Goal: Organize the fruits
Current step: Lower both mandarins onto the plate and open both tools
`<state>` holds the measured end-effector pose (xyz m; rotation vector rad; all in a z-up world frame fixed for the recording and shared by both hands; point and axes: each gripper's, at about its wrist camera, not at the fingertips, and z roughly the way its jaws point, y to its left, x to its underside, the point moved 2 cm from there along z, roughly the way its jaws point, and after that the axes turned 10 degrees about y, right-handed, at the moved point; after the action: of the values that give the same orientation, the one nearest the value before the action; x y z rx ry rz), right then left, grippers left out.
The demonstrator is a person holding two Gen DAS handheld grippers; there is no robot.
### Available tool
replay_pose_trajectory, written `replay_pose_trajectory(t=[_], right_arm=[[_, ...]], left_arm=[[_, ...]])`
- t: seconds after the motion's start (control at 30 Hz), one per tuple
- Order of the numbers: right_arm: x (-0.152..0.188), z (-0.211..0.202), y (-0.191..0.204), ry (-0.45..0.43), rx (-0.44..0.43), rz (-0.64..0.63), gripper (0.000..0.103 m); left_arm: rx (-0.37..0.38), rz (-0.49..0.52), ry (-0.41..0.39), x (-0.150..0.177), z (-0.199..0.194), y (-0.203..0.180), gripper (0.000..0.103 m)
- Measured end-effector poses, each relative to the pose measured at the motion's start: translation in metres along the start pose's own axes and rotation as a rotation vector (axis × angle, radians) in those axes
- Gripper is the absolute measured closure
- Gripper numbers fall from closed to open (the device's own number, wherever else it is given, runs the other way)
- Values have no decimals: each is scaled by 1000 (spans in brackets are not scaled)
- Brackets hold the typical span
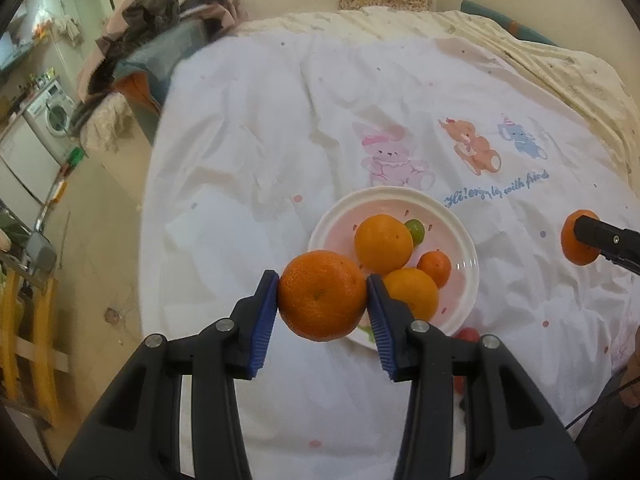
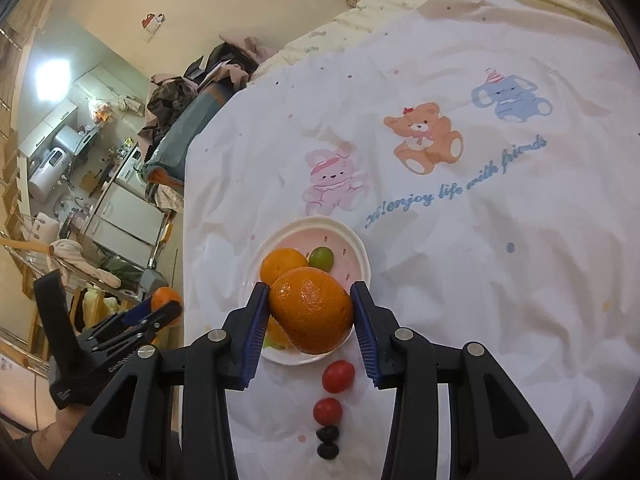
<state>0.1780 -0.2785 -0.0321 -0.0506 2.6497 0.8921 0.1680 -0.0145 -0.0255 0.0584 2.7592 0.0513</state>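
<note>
My left gripper (image 1: 322,305) is shut on an orange (image 1: 322,295) and holds it at the near left rim of a white and pink plate (image 1: 460,232). The plate holds two oranges (image 1: 383,243), a small mandarin (image 1: 435,267) and a green grape (image 1: 415,230). My right gripper (image 2: 311,312) is shut on another orange (image 2: 312,309) above the plate's near side (image 2: 360,248). Two cherry tomatoes (image 2: 338,376) and two dark berries (image 2: 328,442) lie on the sheet in a line below the plate. Each gripper with its orange shows in the other's view, the right one (image 1: 580,242) and the left one (image 2: 166,300).
The fruit lies on a bed with a white cartoon-print sheet (image 2: 440,160). A pile of clothes (image 1: 160,32) sits at the bed's far left corner. A kitchen with a washing machine (image 1: 52,114) and a wooden chair (image 1: 28,320) lies off the bed's left edge.
</note>
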Motion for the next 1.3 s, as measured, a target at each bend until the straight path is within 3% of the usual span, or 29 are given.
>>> replay_pose_trajectory(t=[0.3,0.73,1.0,1.3], right_arm=[[-26,46,0,84,6,-27,59],[-42,123,-16,217,81,-58,59],[-37,133,-22,254,84,-34,59],[-34,137,-26,264,88,-17,58]], left_arm=[[40,-28,74,-18,48,-4,63],[105,-96,171,-14,92,4,63],[57,-25,131,-13,92,-6,62],[86,-68,165,-14,100,1,61]])
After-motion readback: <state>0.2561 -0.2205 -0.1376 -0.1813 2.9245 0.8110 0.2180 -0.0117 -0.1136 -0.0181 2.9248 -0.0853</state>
